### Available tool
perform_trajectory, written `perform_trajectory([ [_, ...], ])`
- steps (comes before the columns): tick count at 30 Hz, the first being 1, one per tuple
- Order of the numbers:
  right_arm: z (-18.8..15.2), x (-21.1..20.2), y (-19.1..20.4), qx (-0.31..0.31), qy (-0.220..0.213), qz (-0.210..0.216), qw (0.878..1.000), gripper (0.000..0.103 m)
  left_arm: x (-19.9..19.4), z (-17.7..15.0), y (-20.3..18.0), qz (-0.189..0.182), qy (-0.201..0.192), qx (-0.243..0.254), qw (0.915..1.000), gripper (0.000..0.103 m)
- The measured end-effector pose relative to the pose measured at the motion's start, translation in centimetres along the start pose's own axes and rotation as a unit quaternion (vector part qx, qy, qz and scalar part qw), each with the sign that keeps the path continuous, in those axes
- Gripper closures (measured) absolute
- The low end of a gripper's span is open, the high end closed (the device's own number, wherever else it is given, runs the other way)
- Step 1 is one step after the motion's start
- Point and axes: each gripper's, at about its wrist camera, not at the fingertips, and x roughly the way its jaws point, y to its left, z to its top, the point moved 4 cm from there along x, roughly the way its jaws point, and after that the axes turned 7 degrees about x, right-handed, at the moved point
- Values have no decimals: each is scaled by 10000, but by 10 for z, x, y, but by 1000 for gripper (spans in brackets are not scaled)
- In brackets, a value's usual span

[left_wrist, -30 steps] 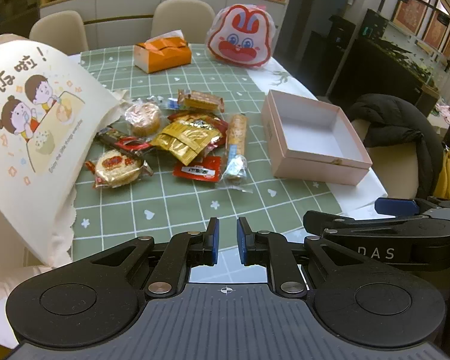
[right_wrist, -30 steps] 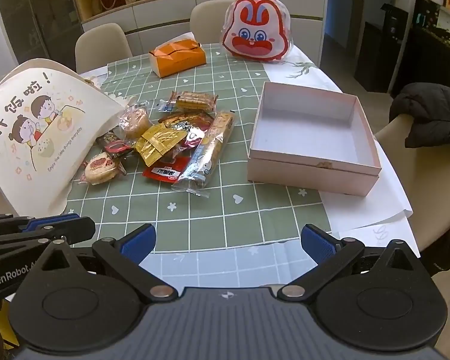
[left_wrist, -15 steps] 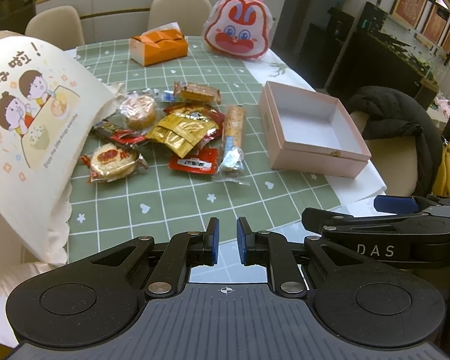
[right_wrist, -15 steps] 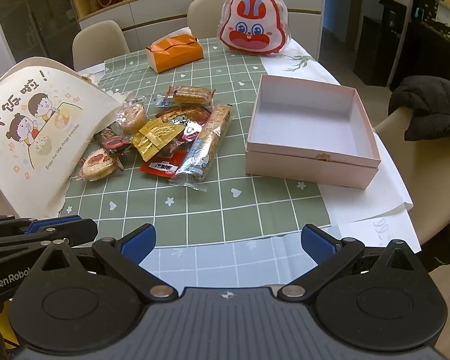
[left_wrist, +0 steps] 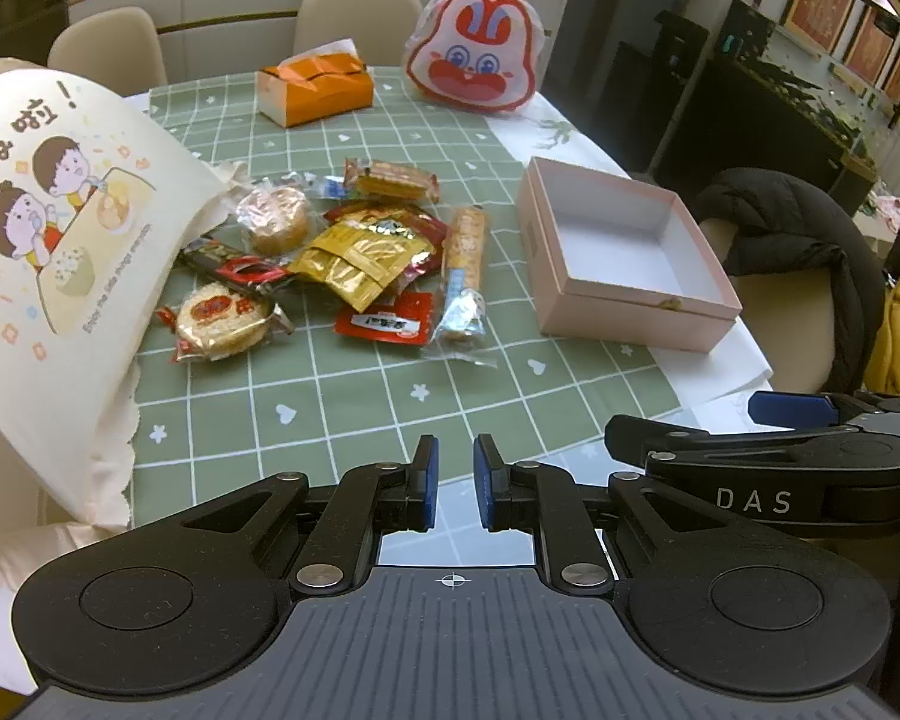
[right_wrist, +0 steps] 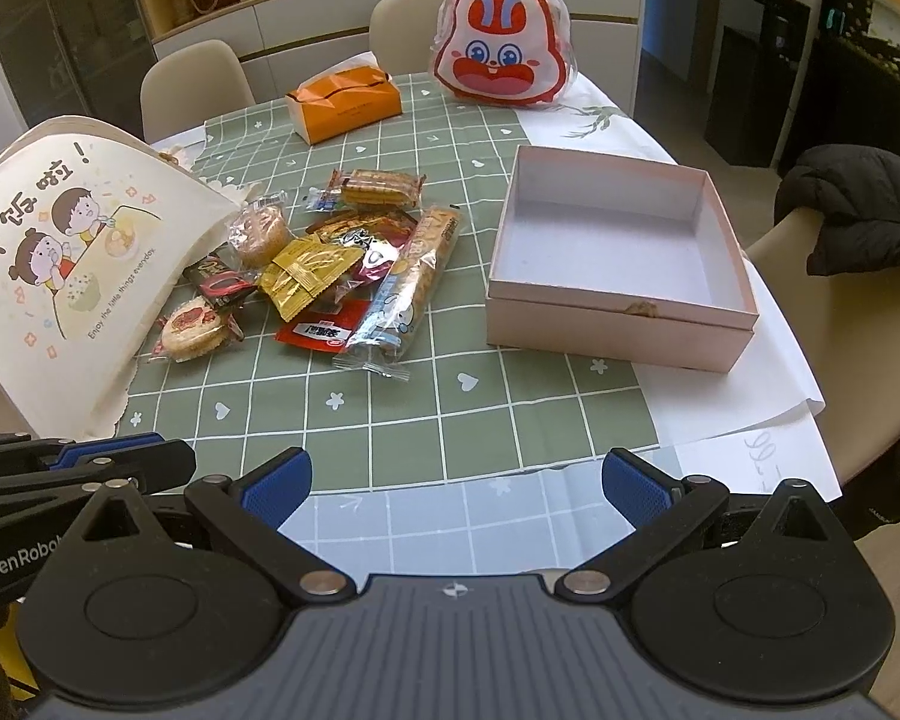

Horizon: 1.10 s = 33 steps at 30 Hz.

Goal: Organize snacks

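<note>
pink box empty, snacks beside

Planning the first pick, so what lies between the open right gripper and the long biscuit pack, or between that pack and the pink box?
Nothing visible. Only bare green tablecloth separates the right gripper from the long biscuit pack. The pink box sits open beside it, across an uncluttered gap.

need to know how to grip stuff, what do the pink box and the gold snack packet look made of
Pink box: apparently rigid matte paperboard, with straight walls, crisp corners and no glare. Gold snack packet: looks like thin metallic foil or film, shiny, creased, with crimped serrated edges.
</note>
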Motion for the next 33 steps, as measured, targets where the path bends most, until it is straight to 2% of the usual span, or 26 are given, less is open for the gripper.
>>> perform_trajectory([
  [33, -2, 8, -2, 51, 119, -55, 9999, 0, 9, 1, 5, -55, 133, -117, 9998, 86],
])
